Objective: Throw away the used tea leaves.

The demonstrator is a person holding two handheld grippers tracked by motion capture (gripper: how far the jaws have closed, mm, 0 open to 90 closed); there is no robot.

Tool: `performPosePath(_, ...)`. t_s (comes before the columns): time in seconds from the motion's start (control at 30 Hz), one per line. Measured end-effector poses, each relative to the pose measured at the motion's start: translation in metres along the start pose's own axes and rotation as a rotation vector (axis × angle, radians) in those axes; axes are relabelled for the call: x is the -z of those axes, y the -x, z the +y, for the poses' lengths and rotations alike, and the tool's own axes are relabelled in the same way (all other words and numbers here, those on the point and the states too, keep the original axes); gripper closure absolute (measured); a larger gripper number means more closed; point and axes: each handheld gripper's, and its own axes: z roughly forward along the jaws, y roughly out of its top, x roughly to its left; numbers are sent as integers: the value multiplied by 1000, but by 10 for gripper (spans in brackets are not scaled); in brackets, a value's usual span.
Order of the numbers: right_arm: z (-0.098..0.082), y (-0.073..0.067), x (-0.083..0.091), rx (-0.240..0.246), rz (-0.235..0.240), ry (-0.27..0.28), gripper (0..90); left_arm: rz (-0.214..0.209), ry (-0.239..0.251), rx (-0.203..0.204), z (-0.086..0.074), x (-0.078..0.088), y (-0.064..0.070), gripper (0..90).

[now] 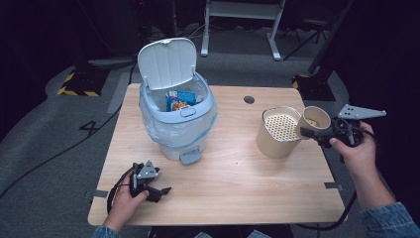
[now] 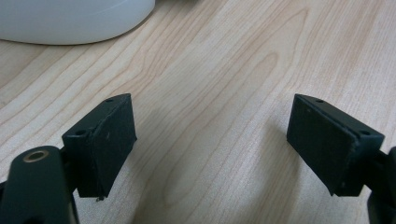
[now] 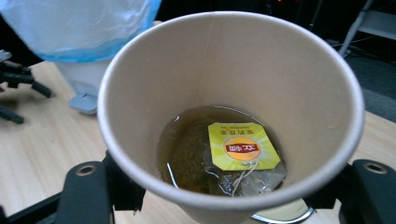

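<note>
- The table (image 1: 233, 168) carries the open bin (image 1: 177, 116) at the left and a strainer pot (image 1: 278, 133) at the right.
- Our right gripper (image 1: 309, 133) is clamped on the cup (image 1: 313, 122), held tilted at the pot's rim; tea and a teabag (image 3: 233, 158) sit inside.
- We judge the step is draining: tip slowly over the mesh, keep the lip inside the rim, and let the bag slide out last.
- Our left gripper (image 1: 159, 192) rests on the table near the bin, jaws apart and empty.

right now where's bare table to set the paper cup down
The table is bare along the front, between the left tool and the right edge, below the strainer pot. It is crowded around the bin and that pot.
</note>
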Motion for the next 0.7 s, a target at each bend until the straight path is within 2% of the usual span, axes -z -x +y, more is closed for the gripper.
performPosePath(0.4, 12, 34, -11, 17, -41, -25, 316, 0, 0, 1, 0, 0, 0, 159)
performPosePath(0.7, 14, 50, -23, 54, -98, -58, 315, 0, 0, -1, 0, 0, 0, 160)
